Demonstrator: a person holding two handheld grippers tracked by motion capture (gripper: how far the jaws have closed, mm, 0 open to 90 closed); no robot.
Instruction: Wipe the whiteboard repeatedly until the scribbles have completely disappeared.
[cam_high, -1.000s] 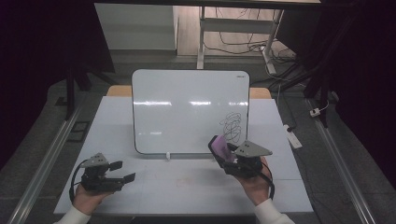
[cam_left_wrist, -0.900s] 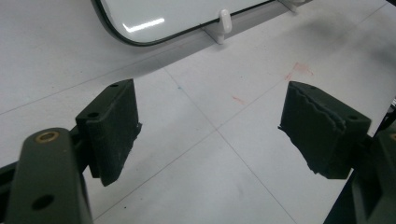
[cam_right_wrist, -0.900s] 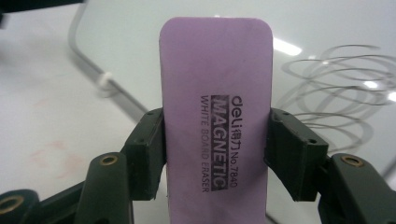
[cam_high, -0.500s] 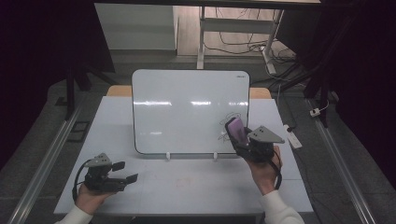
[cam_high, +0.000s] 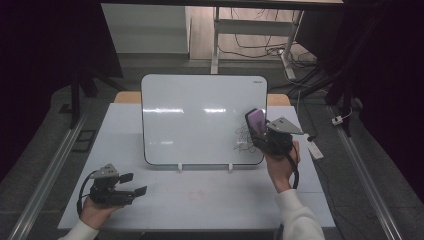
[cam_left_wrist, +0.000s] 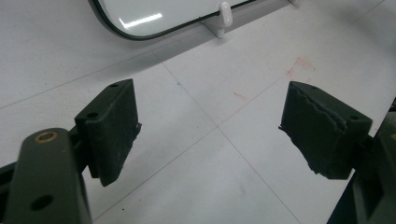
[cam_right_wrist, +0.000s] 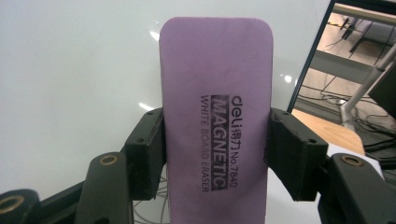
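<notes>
A white whiteboard (cam_high: 202, 120) stands tilted on the white table (cam_high: 210, 200). A black scribble (cam_high: 243, 139) marks its lower right corner. My right gripper (cam_high: 260, 131) is shut on a purple magnetic whiteboard eraser (cam_high: 256, 121), held upright just in front of the scribble. In the right gripper view the eraser (cam_right_wrist: 215, 93) sits between both pads (cam_right_wrist: 148, 149), with the whiteboard (cam_right_wrist: 79, 70) close behind and scribble lines (cam_right_wrist: 154, 205) low down. My left gripper (cam_high: 132, 184) rests at the table's front left, open. Nothing lies between its pads (cam_left_wrist: 114, 130) except bare table.
Two white feet (cam_high: 180, 166) prop up the board's lower edge. A white power strip (cam_high: 316, 149) lies off the table's right edge. Faint red marks (cam_left_wrist: 299, 65) stain the table top. A metal frame with cables (cam_high: 260, 45) stands behind the table.
The right hand has carried the eraser up and away from the table's front to the scribble at the board's lower right. The left gripper has stayed put.
</notes>
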